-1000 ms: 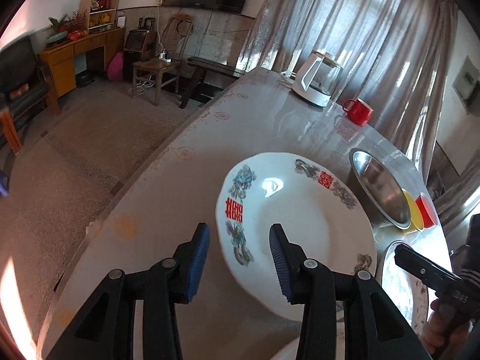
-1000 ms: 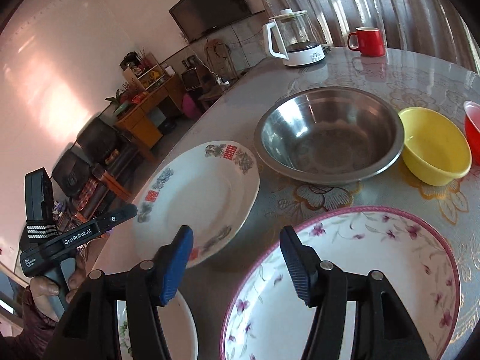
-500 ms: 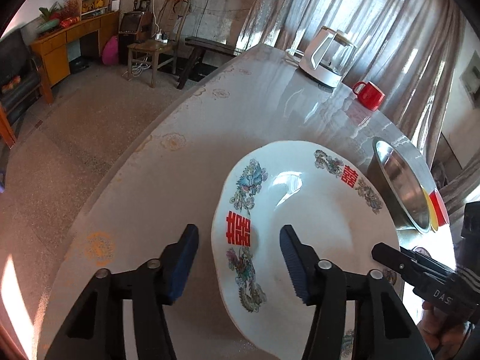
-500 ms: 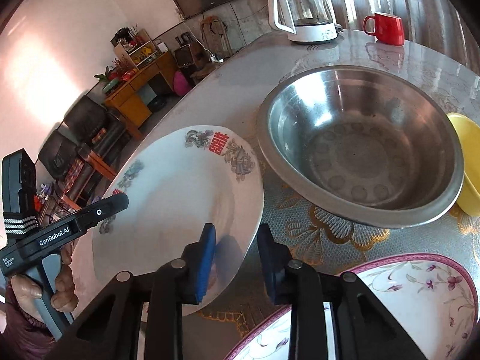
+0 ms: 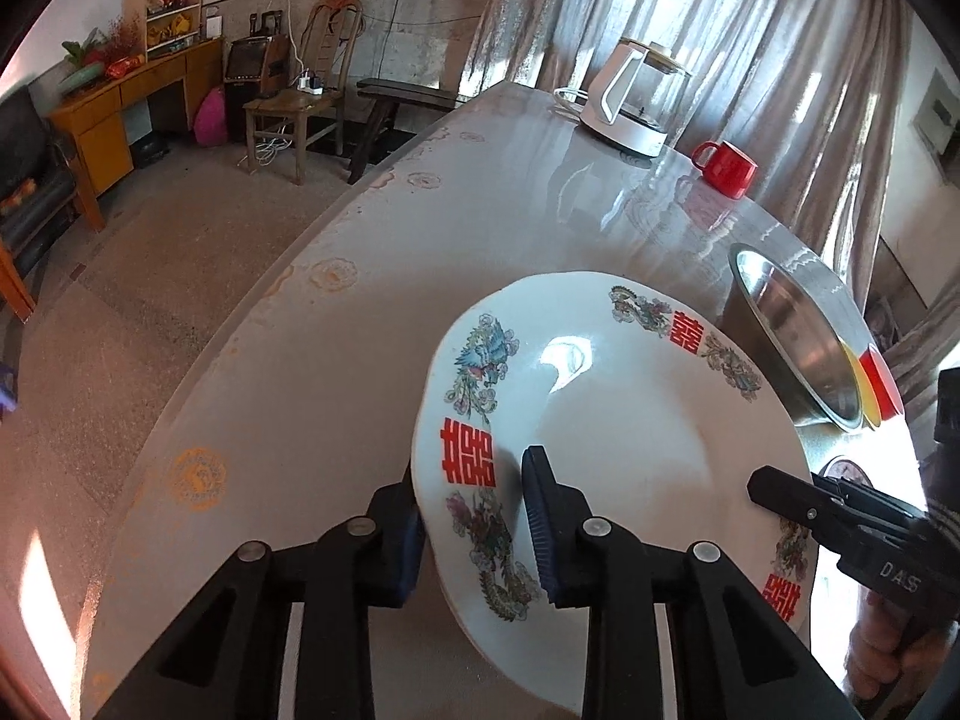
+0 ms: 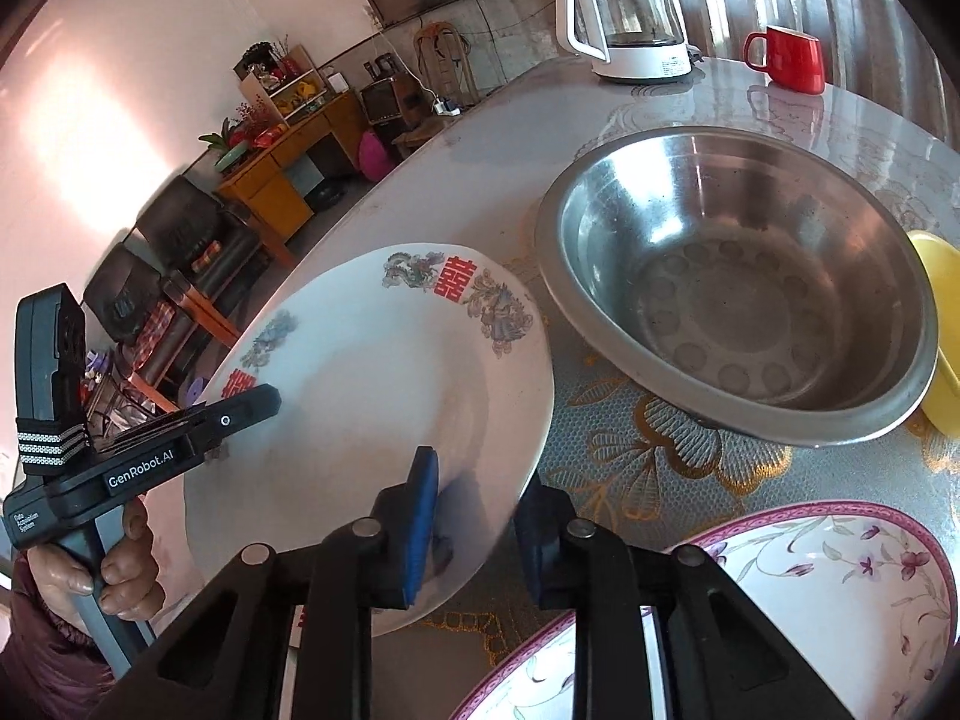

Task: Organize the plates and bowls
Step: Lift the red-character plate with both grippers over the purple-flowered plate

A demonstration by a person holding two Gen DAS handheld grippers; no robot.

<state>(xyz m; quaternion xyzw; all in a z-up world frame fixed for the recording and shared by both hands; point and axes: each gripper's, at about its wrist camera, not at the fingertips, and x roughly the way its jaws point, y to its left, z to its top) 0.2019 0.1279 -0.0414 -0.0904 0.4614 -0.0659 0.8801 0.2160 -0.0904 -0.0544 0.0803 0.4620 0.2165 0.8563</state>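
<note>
A white plate [image 5: 630, 420] with red characters and bird patterns sits near the table's left edge. My left gripper [image 5: 474, 516] straddles its near-left rim, one pad under the edge and one on top, jaws closing onto it. In the right wrist view the same plate [image 6: 372, 372] has its near-right rim between the pads of my right gripper [image 6: 474, 516], whose jaws are also closing onto it. Each gripper shows in the other's view, held by a hand. The plate looks slightly tilted off the cloth.
A large steel bowl [image 6: 738, 282] stands just right of the plate, with a yellow bowl [image 6: 942, 324] and a red bowl [image 5: 879, 384] beyond. A pink-flowered plate [image 6: 780, 600] lies near right. A kettle [image 5: 630, 102] and a red mug [image 5: 723, 168] stand far back. The table edge [image 5: 270, 360] drops to the floor on the left.
Both grippers came forward and down over opposite rims of the white plate and their jaws narrowed from wide apart onto its edges.
</note>
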